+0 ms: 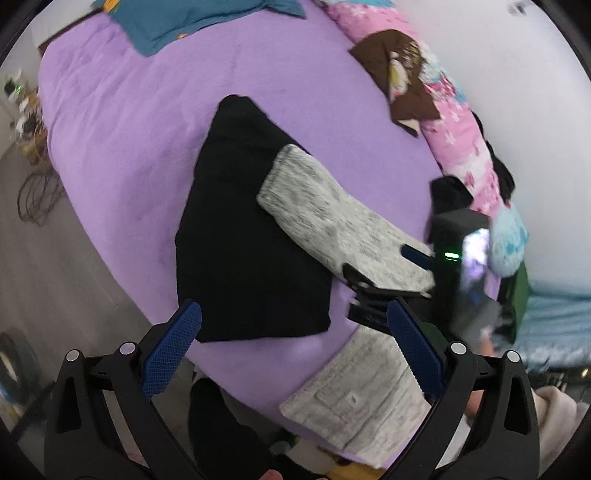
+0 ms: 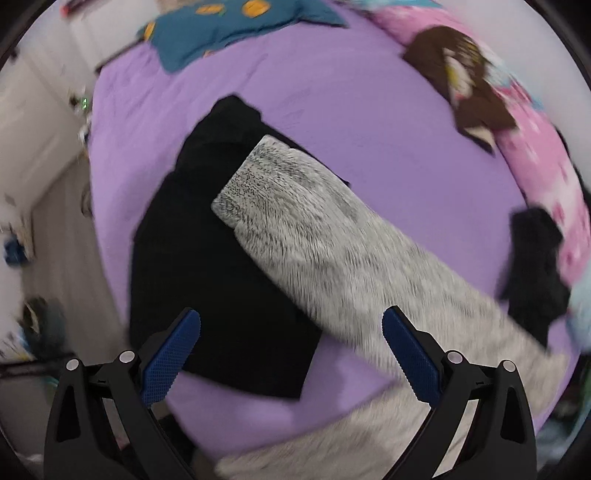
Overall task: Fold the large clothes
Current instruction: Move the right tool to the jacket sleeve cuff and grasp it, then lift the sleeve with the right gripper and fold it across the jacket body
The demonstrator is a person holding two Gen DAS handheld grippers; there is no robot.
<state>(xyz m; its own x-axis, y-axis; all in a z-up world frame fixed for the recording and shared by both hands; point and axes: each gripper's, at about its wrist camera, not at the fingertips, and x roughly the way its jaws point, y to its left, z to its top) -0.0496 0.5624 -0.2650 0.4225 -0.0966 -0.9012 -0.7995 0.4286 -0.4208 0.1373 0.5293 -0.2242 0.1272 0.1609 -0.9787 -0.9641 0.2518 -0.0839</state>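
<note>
We are holding both hand-held grippers, left [image 1: 293, 354] and right [image 2: 291, 356], wide open and empty over one black garment [image 1: 240, 236] and one grey garment [image 2: 332, 251] lying on the bed [image 1: 129, 129].

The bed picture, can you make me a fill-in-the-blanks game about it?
1. The bed cover is ____ in colour.
2. One end of the grey garment lies across a folded ____ garment.
3. The left hand-held gripper has its jaws ____, holding nothing.
4. The pillow at the far end of the bed is ____.

Missing words: purple; black; open; teal
</note>
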